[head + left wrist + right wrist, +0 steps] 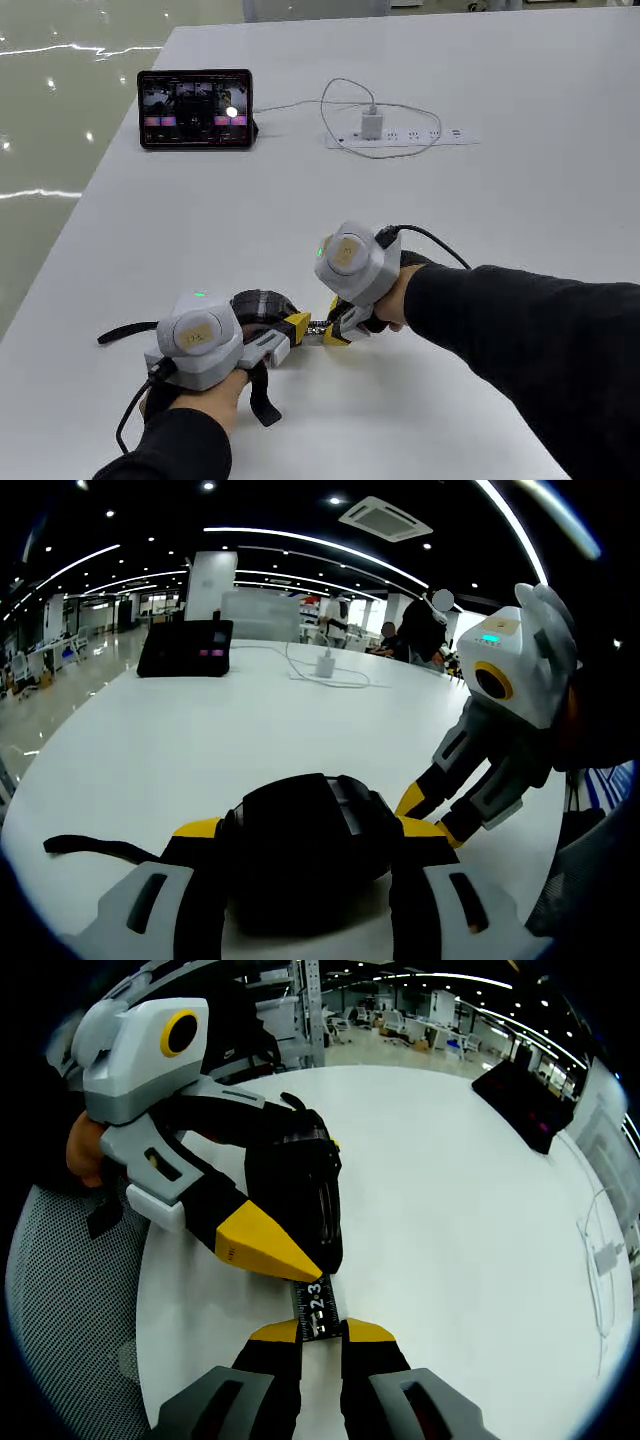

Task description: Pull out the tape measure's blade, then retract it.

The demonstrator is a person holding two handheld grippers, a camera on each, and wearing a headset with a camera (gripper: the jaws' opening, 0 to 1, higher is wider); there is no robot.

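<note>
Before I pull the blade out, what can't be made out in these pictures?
- Tip of the blade: right gripper view, hidden inside the shut right gripper.
- Any lock or markings on the tape measure: left gripper view, casing dark and blurred, held in the left gripper.
- Screen of the tablet: head view, too small to read.

An open-plan office, with strip lights [280,533], a ceiling vent [385,518], white worktable [500,200].
</note>
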